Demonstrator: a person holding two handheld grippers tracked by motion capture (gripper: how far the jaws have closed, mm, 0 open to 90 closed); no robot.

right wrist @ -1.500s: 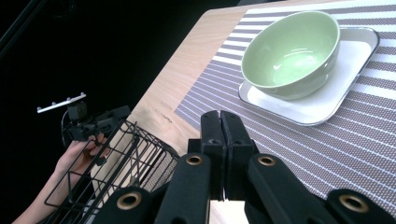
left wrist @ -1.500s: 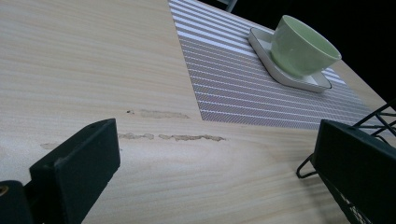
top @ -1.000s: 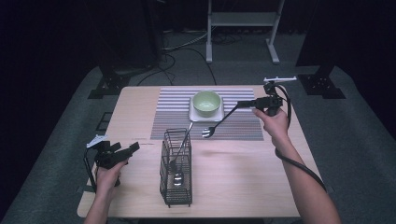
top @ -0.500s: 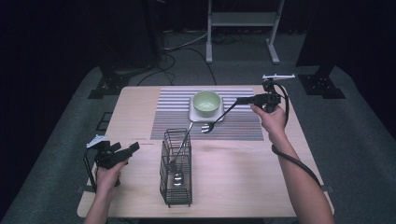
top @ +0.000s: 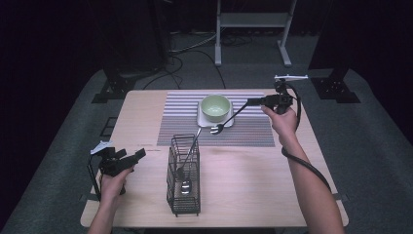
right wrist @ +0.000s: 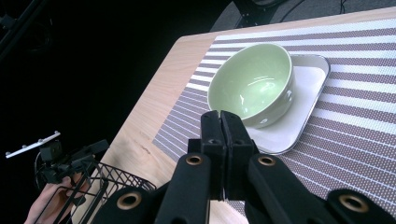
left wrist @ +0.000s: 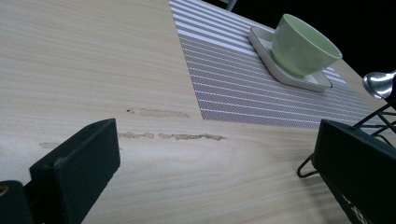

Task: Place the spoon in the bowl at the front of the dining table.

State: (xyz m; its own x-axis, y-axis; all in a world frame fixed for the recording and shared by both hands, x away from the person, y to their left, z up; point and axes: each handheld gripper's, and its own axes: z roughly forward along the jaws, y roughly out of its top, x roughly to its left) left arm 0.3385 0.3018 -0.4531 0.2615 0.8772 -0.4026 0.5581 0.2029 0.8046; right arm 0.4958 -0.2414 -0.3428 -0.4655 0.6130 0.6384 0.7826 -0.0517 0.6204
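Black-handled fork [top: 225,121] pinched in the right gripper [top: 252,102], mid-frame beside the green bowl [top: 215,107].
Left gripper [top: 138,155] (lower left) rests with jaws spread, gripping nothing.

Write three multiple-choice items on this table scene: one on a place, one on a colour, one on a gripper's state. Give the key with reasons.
1. Where does the bowl sit?
A. on the white plate
B. inside the wire basket
C. on bare wood

2. What colour is the bowl?
A. red
B. pale green
C. black

3. How do the left gripper's jaws stand?
A. shut on a spoon
B. wide apart with nothing between
C. shut on the bowl

Key: 1 A, the plate's rim shows under the bowl on the striped mat. 2 B, plain in every view. 3 B, the left gripper view shows bare table between them.
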